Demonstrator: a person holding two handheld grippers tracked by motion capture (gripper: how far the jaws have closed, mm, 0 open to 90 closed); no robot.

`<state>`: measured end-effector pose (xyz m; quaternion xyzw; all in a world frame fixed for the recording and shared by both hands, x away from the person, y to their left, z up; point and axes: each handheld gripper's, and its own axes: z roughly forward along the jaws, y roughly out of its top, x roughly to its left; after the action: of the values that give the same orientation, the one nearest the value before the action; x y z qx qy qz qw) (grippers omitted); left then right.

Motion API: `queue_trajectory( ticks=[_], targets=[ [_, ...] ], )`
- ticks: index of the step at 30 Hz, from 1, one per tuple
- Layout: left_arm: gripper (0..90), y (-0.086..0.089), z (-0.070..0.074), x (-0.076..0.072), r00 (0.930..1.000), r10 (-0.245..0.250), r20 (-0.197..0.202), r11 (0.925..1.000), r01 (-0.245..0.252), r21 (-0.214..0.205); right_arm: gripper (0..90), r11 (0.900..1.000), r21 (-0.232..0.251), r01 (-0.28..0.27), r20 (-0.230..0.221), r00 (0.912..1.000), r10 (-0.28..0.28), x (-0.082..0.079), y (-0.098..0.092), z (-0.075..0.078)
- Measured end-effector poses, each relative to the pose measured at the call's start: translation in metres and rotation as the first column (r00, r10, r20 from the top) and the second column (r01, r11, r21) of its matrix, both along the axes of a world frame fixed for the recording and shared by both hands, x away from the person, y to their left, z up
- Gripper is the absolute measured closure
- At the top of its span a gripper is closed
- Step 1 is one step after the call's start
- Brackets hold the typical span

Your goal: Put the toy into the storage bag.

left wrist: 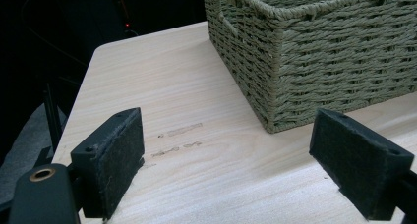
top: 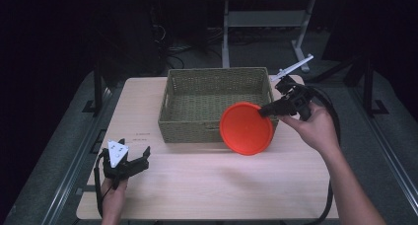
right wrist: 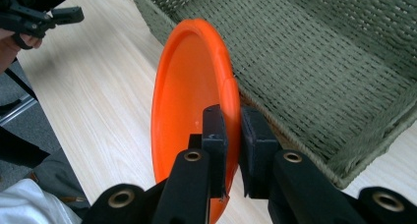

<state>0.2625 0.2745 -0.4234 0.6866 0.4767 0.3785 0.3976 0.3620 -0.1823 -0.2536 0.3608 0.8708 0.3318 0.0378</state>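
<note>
A pale wooden table (top: 207,185) stands in a dark room, with a woven green basket (top: 217,104) at its far side. The right gripper (top: 268,110) clamps the rim of an orange plastic plate (top: 245,129), tilted on edge over the basket's near right corner. The plate looks light, stiff and smooth, so a firm rim pinch suits it. The left gripper (top: 132,161), jaws apart, rests near left.

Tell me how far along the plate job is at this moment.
Done: the right gripper is shut on the rim of the round orange plastic plate, lifted off the pale wooden table. In hand: the plate hangs tilted at the near right corner of the green woven basket. Left: probably setting it inside. The left gripper rests open, empty.
</note>
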Motion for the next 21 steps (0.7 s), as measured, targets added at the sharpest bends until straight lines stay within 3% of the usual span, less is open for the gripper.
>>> queue_trajectory(
  ticks=[17,21],
  targets=[
    [12.8,0.001,0.0,0.0,1.0,0.005,0.005,1.0,-0.005,0.0,81.9,0.9997,-0.022,0.009,0.024,0.9997,-0.009,0.025,0.014,0.029],
    [12.8,0.001,0.0,0.0,1.0,0.005,0.001,1.0,-0.005,-0.001,81.9,0.9996,-0.024,0.015,0.007,0.9999,-0.015,0.032,0.017,0.032]
  ],
)
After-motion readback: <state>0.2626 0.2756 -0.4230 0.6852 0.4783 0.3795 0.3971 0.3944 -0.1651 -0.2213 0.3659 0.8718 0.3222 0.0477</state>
